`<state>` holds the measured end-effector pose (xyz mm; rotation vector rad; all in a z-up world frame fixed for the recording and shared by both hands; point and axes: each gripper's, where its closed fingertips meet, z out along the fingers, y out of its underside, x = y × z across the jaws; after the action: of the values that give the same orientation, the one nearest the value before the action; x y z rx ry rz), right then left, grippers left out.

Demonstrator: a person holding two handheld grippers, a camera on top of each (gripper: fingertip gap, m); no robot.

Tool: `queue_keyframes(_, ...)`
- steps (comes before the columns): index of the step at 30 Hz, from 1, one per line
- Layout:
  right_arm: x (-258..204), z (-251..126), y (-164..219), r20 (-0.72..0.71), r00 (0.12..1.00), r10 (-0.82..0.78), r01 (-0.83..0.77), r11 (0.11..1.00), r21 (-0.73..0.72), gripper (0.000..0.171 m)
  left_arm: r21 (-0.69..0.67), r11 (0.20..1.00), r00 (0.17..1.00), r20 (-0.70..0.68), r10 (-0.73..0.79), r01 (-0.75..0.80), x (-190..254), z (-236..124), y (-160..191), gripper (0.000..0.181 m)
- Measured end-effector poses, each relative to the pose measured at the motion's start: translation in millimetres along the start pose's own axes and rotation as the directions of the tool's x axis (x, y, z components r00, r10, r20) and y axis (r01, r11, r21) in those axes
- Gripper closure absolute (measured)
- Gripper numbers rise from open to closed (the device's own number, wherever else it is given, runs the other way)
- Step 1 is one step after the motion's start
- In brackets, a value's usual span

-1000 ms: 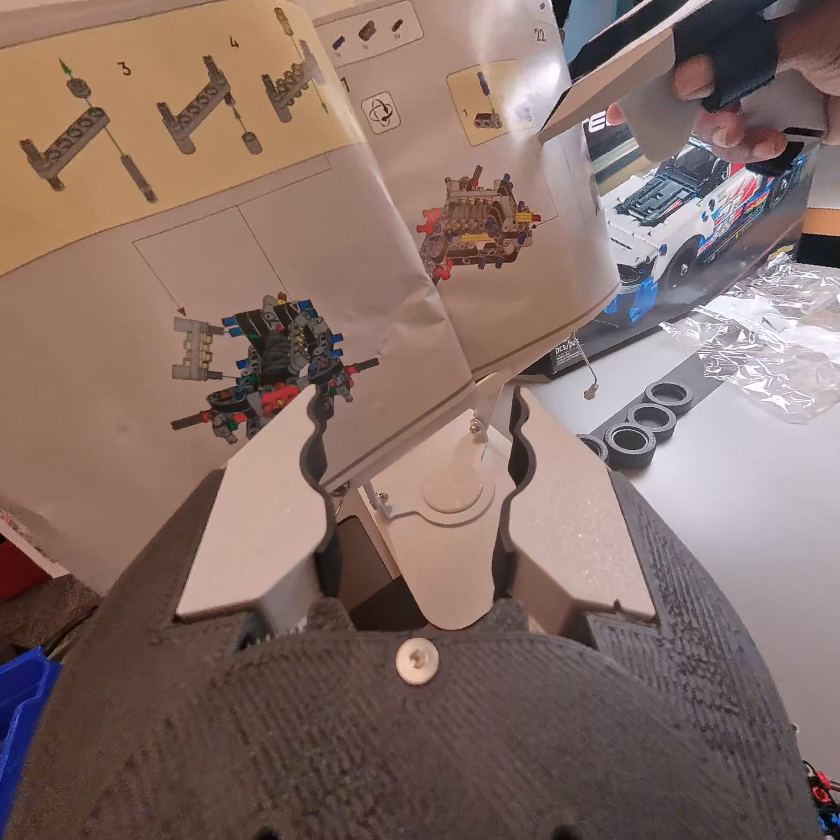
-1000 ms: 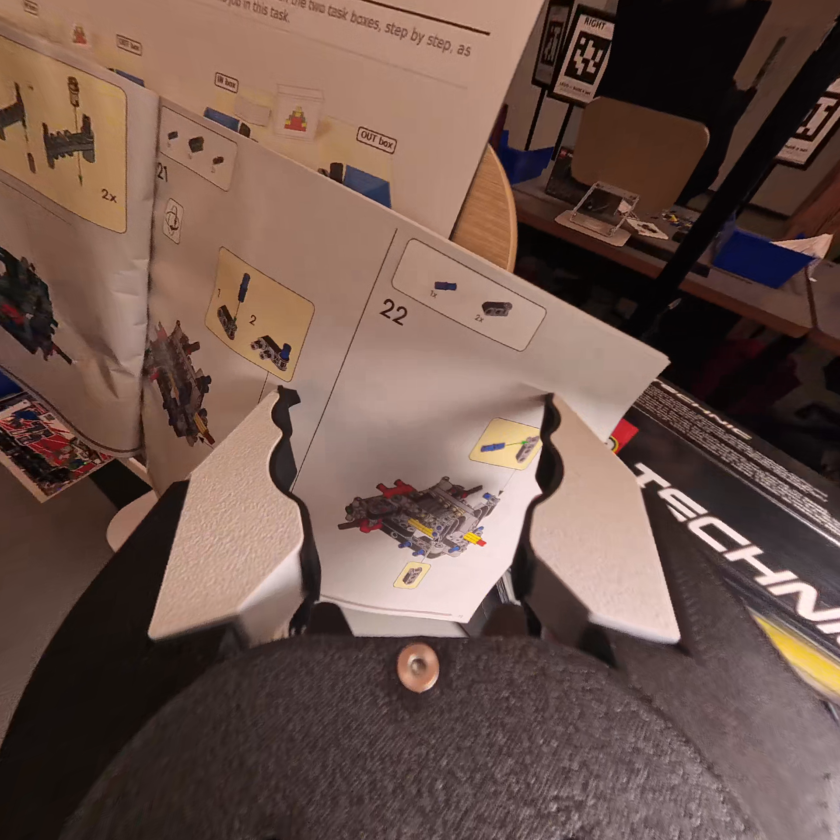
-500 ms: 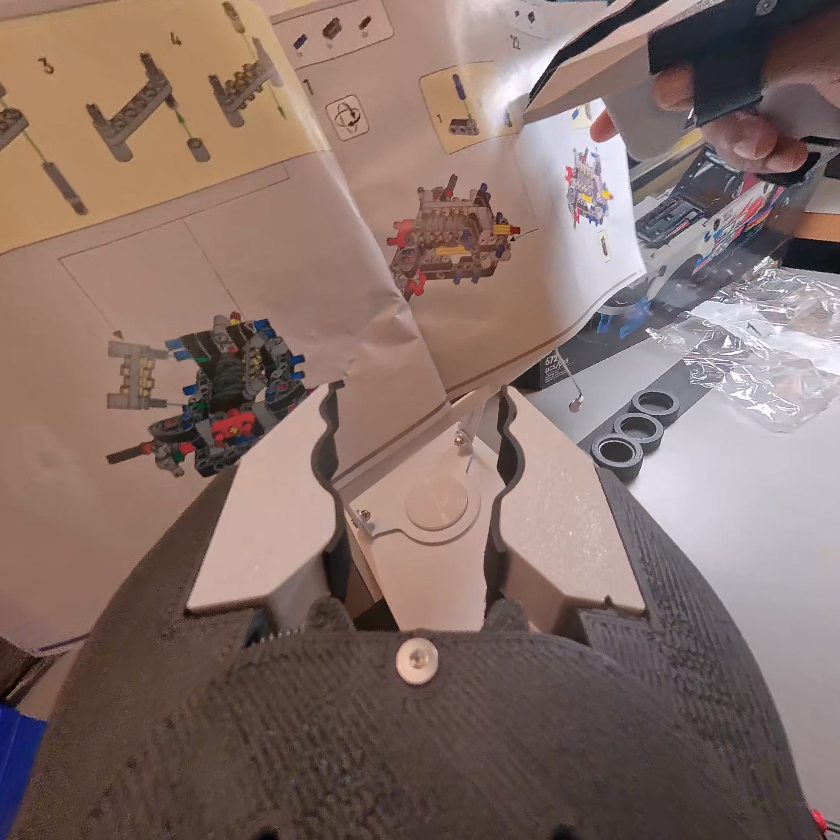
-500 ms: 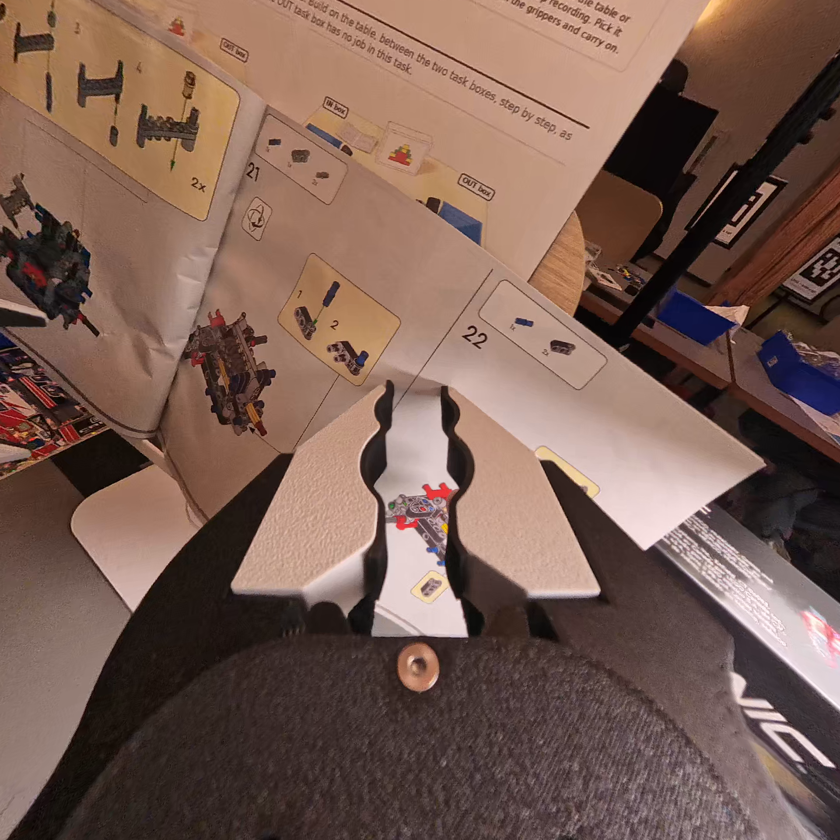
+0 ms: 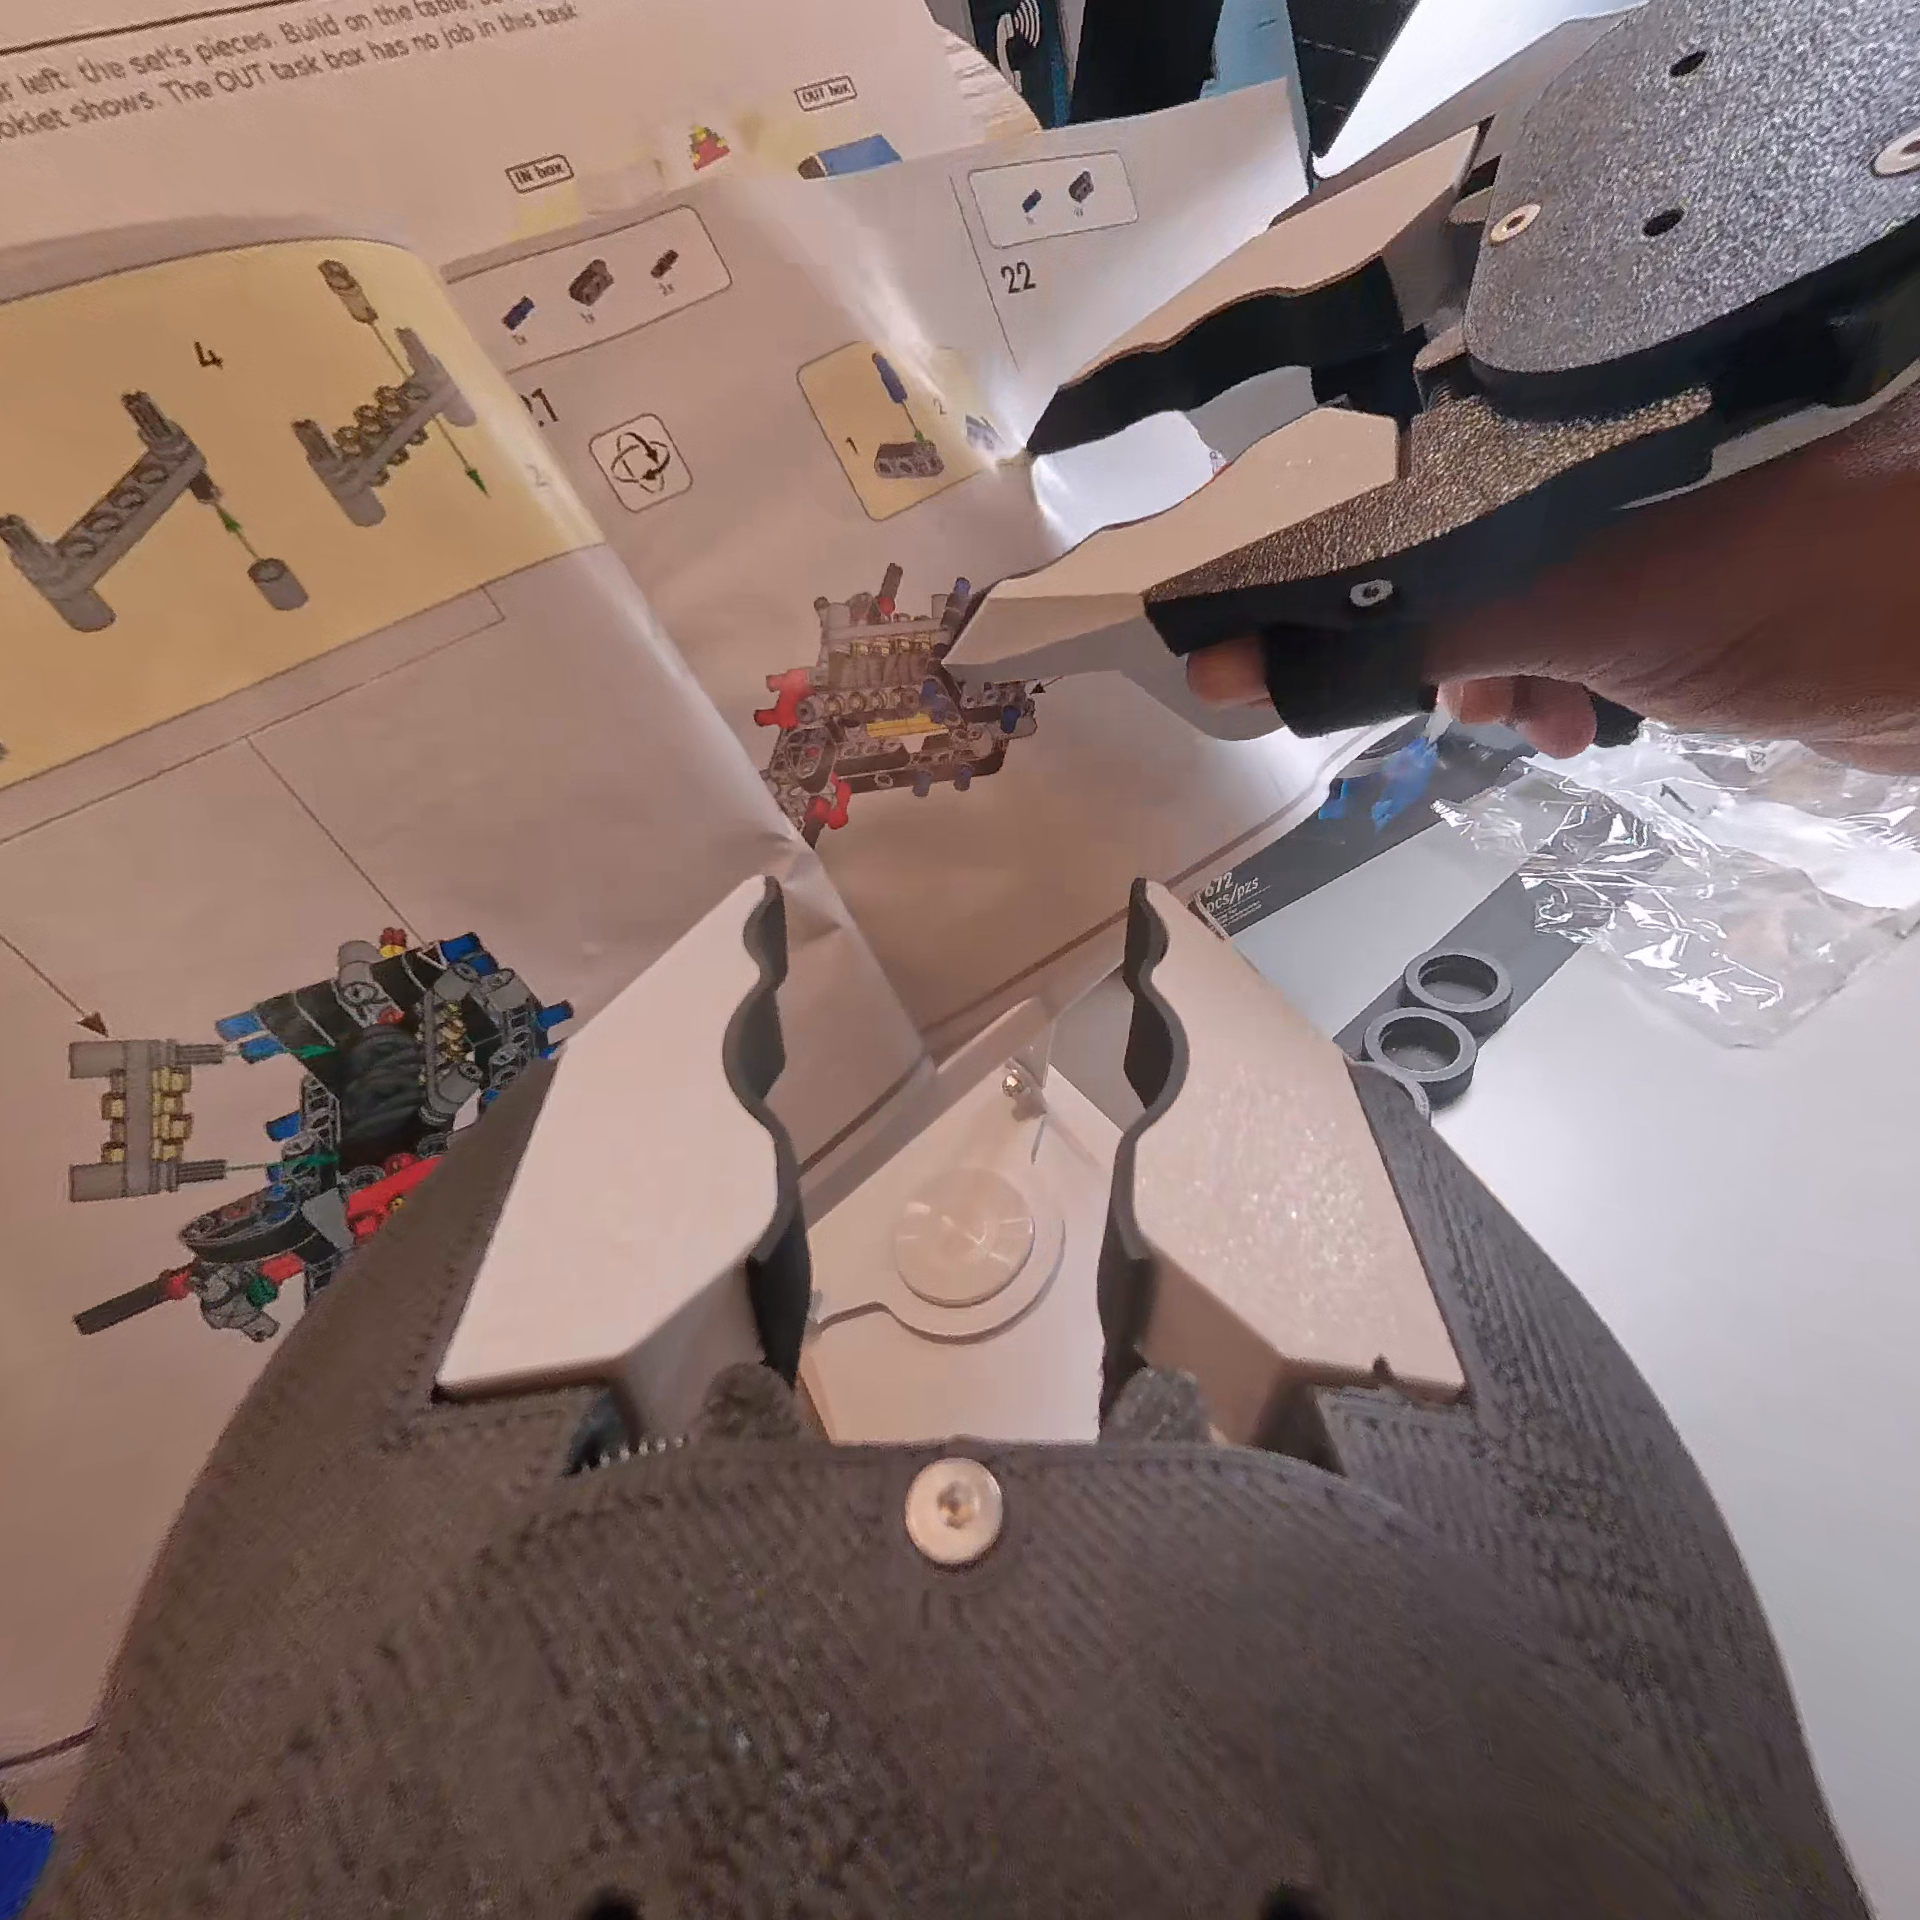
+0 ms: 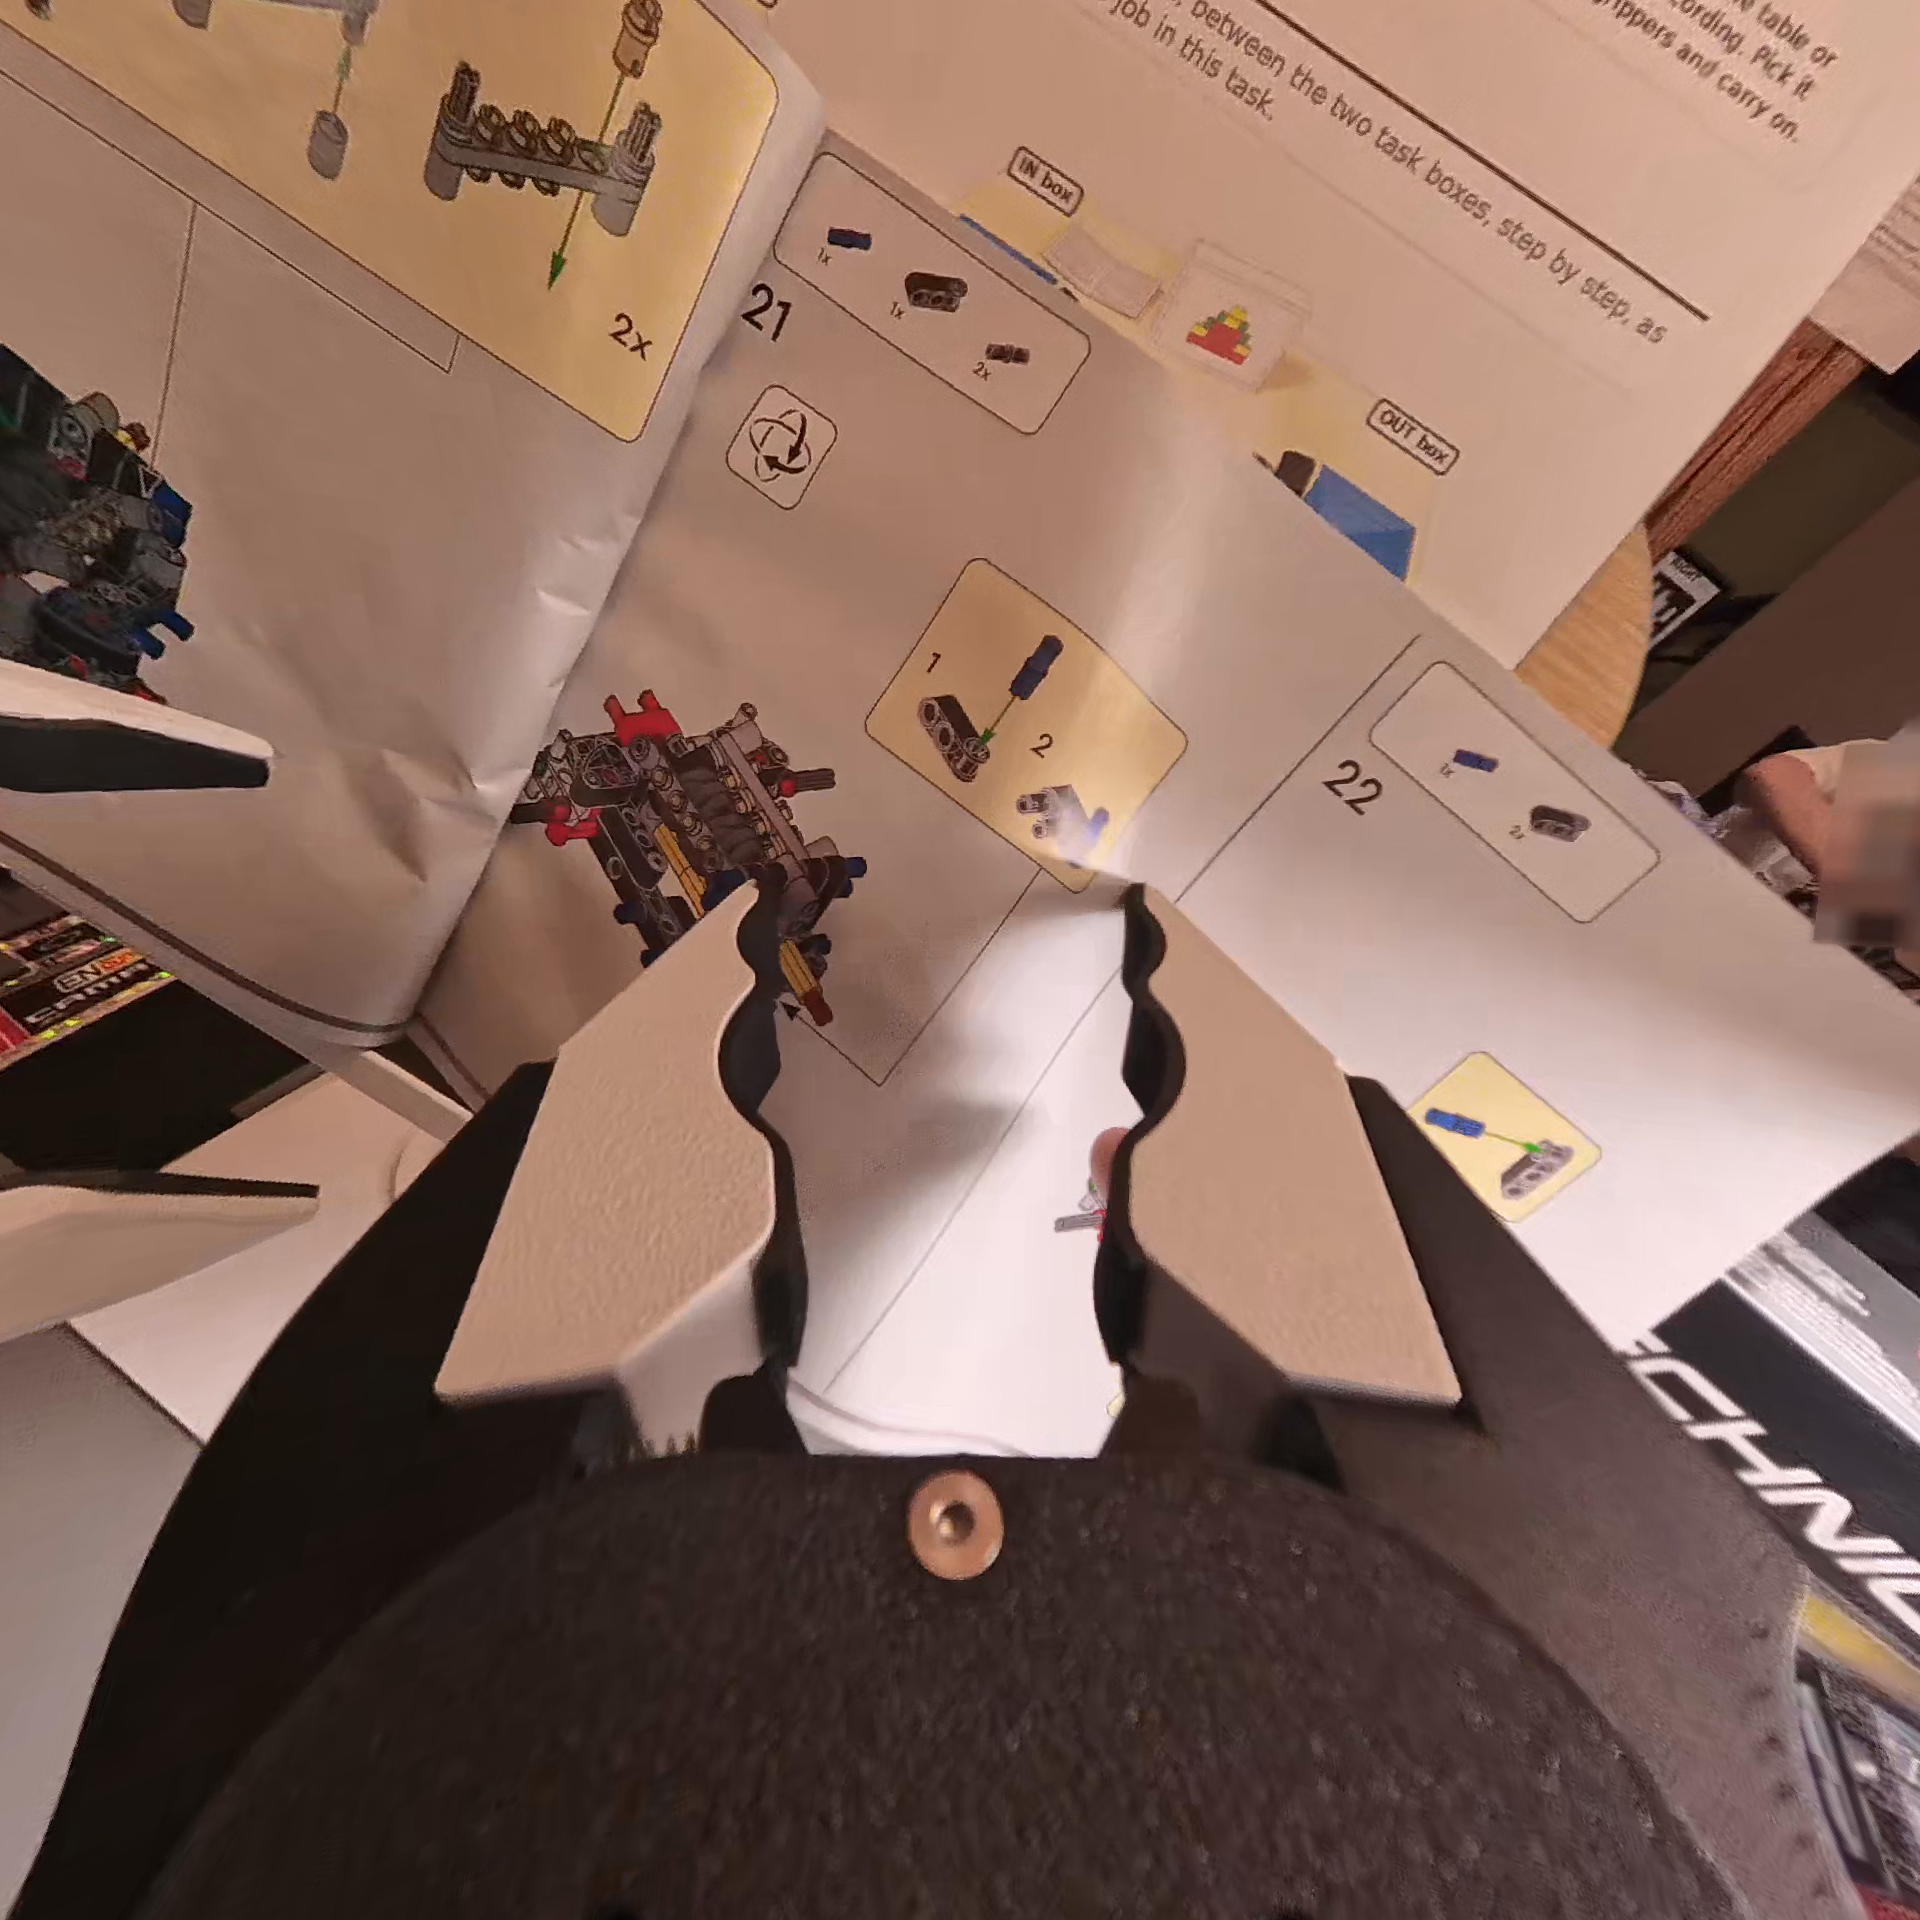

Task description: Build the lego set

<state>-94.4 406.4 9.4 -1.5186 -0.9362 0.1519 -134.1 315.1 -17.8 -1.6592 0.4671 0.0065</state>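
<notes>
Right gripper [image 6: 940,904], fingers spread and empty, fronts the propped white paper instruction booklet [image 6: 1039,582], apparently for page handling. Left gripper [image 5: 948,894] likewise gapes empty beneath the booklet's lower edge.

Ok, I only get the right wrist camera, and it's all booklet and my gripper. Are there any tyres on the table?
Observer: Yes. The left wrist view shows black tyres in a row on the table, to the right of the booklet.
Operator: Is anything next to them?
Observer: A crumpled clear plastic bag lies on the table just beyond the tyres.
Operator: And what's holding my gripper?
Observer: A hand in a black fingerless glove holds the right gripper, which is open in front of the booklet page.
</notes>
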Motion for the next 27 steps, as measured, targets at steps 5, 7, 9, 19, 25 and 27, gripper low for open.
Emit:
queue_keyframes(5, -5, 0, -2, 0.012, 1.000, 0.019, -0.019, 1.000, 0.021, 0.118, -0.002, 1.000, 1.000, 0.001, -0.009, 0.009, -3, 2, 2, 0.118)
queue_keyframes(7, -8, -2, -5, 0.010, 1.000, -0.002, 0.002, 0.999, 0.038, 0.130, -0.001, 1.000, 1.000, -0.002, -0.012, 0.012, 0, 5, 1, 0.118)
queue_keyframes(9, -13, -5, -10, 0.011, 0.999, -0.035, 0.034, 0.998, 0.060, 0.143, 0.007, 1.000, 1.000, -0.011, -0.013, 0.013, 4, 8, -2, 0.119)
queue_keyframes(19, -55, -34, -41, 0.252, 0.962, -0.106, 0.066, 0.984, 0.164, 0.157, 0.069, 0.995, 0.979, -0.196, -0.052, 0.067, 39, 14, -17, 0.133)
queue_keyframes(25, -68, -40, -48, 0.415, 0.908, -0.056, 0.020, 0.996, 0.091, 0.158, 0.060, 0.965, 0.941, -0.245, -0.234, 0.255, 38, 18, -22, 0.147)
queue_keyframes(27, -70, -42, -50, 0.437, 0.899, -0.045, 0.007, 0.996, 0.089, 0.158, 0.051, 0.946, 0.923, -0.241, -0.299, 0.320, 31, 18, -20, 0.158)
